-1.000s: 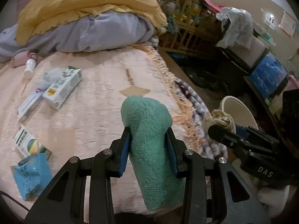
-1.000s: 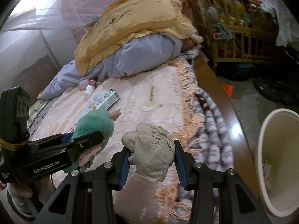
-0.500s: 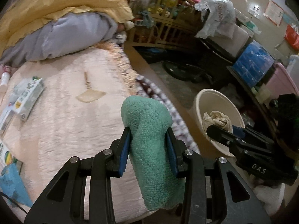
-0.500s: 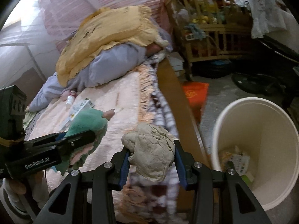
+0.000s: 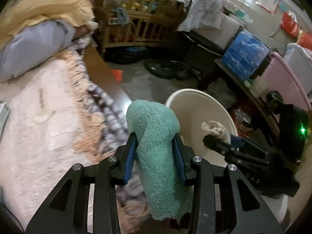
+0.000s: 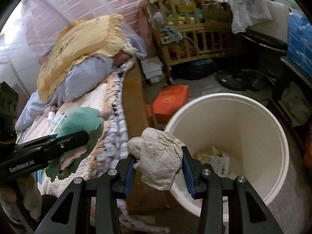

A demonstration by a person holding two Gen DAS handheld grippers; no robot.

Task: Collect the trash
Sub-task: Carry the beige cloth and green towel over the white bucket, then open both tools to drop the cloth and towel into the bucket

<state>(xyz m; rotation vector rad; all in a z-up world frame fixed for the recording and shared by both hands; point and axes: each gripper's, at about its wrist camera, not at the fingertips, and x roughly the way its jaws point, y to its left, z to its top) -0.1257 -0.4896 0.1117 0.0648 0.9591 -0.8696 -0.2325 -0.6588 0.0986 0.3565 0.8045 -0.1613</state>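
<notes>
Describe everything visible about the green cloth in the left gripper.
The green cloth is a teal, nubby, terry-like fabric, bunched into a thick upright roll. The left gripper has its jaws shut on its middle; a rounded top bulges above them and a loose end hangs below. In the right wrist view its underside shows pinkish. It is held in the air beside the bed, near the white bin.

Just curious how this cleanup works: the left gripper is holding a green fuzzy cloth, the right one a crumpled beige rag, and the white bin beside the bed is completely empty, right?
Not quite. The white bin is not empty: the right wrist view shows paper scraps and packaging at its bottom. The rest holds: the left gripper clamps the green fuzzy cloth, and the right gripper clamps the crumpled beige rag.
</notes>
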